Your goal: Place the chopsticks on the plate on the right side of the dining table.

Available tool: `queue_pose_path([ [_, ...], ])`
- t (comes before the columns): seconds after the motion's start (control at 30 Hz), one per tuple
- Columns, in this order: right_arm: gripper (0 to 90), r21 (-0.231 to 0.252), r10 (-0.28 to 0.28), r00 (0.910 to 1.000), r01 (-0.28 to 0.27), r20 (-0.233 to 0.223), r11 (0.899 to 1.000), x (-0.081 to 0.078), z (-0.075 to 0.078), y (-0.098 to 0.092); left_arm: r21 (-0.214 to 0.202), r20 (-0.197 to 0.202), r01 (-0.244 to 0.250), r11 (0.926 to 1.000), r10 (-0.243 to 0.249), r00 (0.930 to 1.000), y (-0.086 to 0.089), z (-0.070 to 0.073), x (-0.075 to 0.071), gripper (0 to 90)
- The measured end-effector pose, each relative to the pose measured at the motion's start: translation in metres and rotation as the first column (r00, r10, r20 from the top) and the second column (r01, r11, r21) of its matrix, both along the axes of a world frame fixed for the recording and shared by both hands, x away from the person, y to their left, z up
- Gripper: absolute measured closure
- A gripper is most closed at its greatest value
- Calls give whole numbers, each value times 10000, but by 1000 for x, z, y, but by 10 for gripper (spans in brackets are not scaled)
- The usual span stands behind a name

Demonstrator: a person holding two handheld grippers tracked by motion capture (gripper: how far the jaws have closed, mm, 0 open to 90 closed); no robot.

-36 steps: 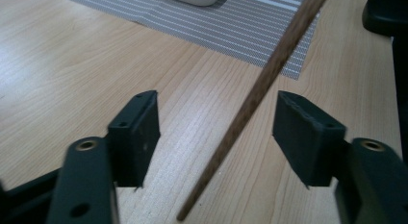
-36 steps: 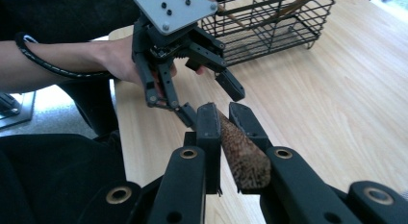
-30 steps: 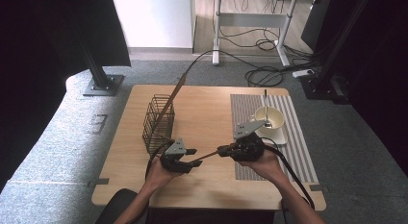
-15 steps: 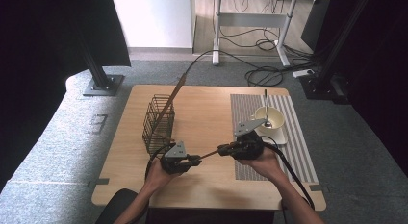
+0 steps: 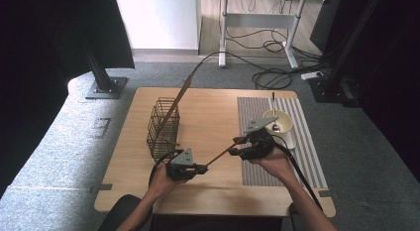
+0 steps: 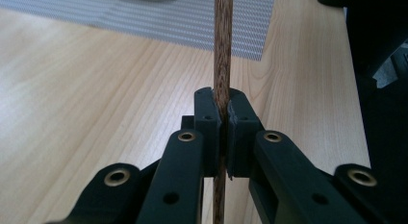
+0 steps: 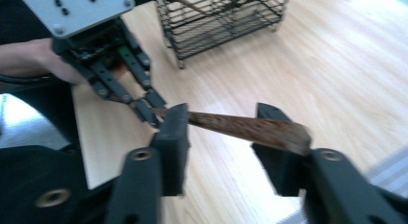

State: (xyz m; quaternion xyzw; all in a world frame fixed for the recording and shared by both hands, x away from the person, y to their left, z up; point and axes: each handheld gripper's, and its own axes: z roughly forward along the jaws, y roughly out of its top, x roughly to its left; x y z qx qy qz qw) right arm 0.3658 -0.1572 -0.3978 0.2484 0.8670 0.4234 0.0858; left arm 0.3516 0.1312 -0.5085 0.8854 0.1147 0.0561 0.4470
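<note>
A thin brown wooden stick [image 5: 224, 152] spans the gap between the two grippers above the table. My left gripper [image 5: 200, 167] is shut on its lower end; the left gripper view shows the stick [image 6: 222, 51] pinched between the pads. My right gripper [image 5: 238, 144] is at the stick's upper end. In the right gripper view the jaws stand wide apart around the stick [image 7: 240, 128], whose tip lies over the right-hand jaw. That view also shows the left gripper [image 7: 146, 108] holding the stick's far end.
A black wire basket [image 5: 162, 127] stands left of centre with a long stick [image 5: 177, 101] leaning out of it. A cream bowl [image 5: 283, 127] with a spoon sits on a striped mat [image 5: 302, 156] at the right. The basket [image 7: 221, 17] lies beyond the grippers.
The left gripper has crept slightly to the right. The stick stays stretched between the two grippers.
</note>
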Motion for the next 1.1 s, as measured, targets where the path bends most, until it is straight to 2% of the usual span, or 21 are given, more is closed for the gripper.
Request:
queue_pose_path([
  [0.03, 434, 0, 0, 10000, 0, 0, 10000, 0, 0, 0, 59, -74, -21, 10000, 21, 10000, 0, -1, 1, 857],
  [0.13, 302, -149, -406, 9984, 413, 401, 9990, -1, 10, -7, 179, -387, -152, 9997, 159, 9991, 0, -2, 3, 857],
  [0.2, 284, -177, -444, 9979, 453, 480, 9988, -2, 12, -8, 310, -566, -210, 9993, 227, 9981, 0, -3, 5, 857],
  [0.33, 221, -198, -308, 9980, 320, 551, 9993, -6, 19, -5, 583, -830, -274, 9979, 322, 9960, -1, -5, 6, 857],
  [0.4, 188, -231, -53, 9982, 67, 596, 9997, -8, 21, 3, 695, -969, -308, 9971, 374, 9946, -3, -7, 7, 856],
  [0.5, 178, -237, 160, 9981, -146, 587, 9996, -9, 20, 9, 772, -1002, -315, 9965, 392, 9942, -3, -7, 7, 856],
  [0.6, 169, -408, 520, 9975, -500, 480, 9979, -10, 12, 24, 846, -1022, -270, 9960, 356, 9941, -4, -8, 7, 855],
  [0.73, 170, -699, 727, 9966, -699, 384, 9951, -9, 2, 34, 823, -1019, -261, 9963, 345, 9942, -4, -8, 6, 854],
  [0.83, 170, -997, 888, 9957, -858, 260, 9913, -8, -8, 41, 604, -1082, -236, 9979, 300, 9937, -2, -7, 7, 853],
  [0.97, 178, -1018, 827, 9966, -822, 9, 9914, -5, -20, 40, 448, -1078, -291, 9986, 338, 9936, 1, -5, 7, 853],
  [1.1, 199, -783, 423, 9984, -451, -368, 9959, 2, -36, 26, -41, -1073, -365, 9993, 358, 9936, 5, -2, 8, 851],
])
